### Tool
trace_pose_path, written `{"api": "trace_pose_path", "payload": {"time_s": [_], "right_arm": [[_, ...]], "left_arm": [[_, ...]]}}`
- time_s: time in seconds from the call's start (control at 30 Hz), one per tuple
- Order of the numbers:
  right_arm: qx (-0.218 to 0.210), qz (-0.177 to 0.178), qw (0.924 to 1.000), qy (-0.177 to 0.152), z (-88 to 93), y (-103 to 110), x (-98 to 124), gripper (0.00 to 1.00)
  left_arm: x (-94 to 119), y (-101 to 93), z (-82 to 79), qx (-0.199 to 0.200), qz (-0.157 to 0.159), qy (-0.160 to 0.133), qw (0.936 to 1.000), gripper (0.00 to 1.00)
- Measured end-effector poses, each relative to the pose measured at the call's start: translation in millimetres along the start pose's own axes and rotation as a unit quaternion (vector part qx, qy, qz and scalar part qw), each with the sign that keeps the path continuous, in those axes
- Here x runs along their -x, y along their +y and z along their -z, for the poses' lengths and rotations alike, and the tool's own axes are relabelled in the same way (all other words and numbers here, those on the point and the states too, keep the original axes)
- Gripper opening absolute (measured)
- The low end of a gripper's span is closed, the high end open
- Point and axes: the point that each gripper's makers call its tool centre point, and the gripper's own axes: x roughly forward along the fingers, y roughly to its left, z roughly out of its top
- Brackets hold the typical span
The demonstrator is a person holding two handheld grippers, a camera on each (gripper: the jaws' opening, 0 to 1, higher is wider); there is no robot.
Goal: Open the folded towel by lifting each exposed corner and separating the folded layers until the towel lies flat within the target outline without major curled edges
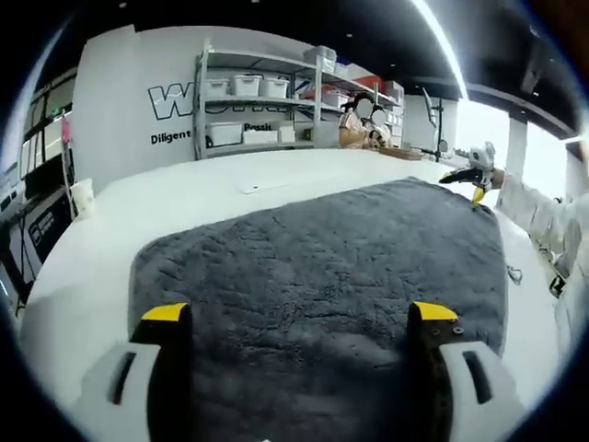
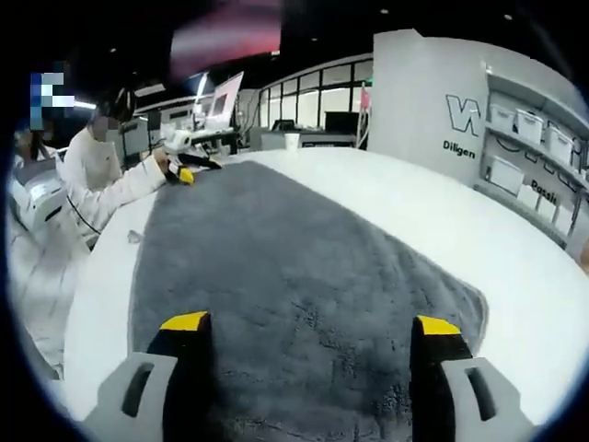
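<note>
The grey towel [image 1: 322, 267] lies spread across the white bench [image 1: 184, 198], reaching near its edges. The left gripper [image 1: 299, 318] and right gripper [image 2: 310, 327] hover above it, jaws wide and empty, apparently positioned to check flatness.

Bright, even indoor light; strong fisheye bending toward the edges.

A long ceiling light strip [image 1: 440, 41] glares white in the left gripper view, and a window [image 1: 479, 124] at the far right is blown out. The white table [image 2: 442, 221] reflects softly, with faint shadows. The grey towel [image 1: 322, 267] shows crisp pile at centre, softer at the borders. A pink smear [image 2: 225, 37] blurs the top of the right gripper view.
</note>
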Motion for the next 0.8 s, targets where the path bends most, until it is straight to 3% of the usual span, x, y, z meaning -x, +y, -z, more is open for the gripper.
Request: {"api": "trace_pose_path", "payload": {"time_s": [0.37,0.43,0.47,0.5,0.8], "right_arm": [[-0.034,0.033,0.9986,0.023,32.9,-20.2,9.8,0.91],[-0.037,0.031,0.9983,0.034,39.5,-20.8,10.5,0.91],[-0.030,0.030,0.9975,0.056,48.2,-19.9,11.6,0.91],[-0.044,0.027,0.9977,0.044,45.7,-18.6,11.2,0.91],[-0.042,0.017,0.9982,0.039,50.5,-25.0,18.5,0.92]], "left_arm": [[1.4,-0.2,10.8,-0.008,0.000,0.018,0.9998,0.92],[1.7,1.1,12.1,-0.010,-0.001,0.020,0.9998,0.90],[2.4,3.6,13.8,-0.020,-0.006,0.024,0.9995,0.89],[2.2,3.1,14.0,-0.021,-0.004,0.024,0.9995,0.89],[2.5,3.3,14.5,-0.026,-0.002,0.020,0.9995,0.90]]}}
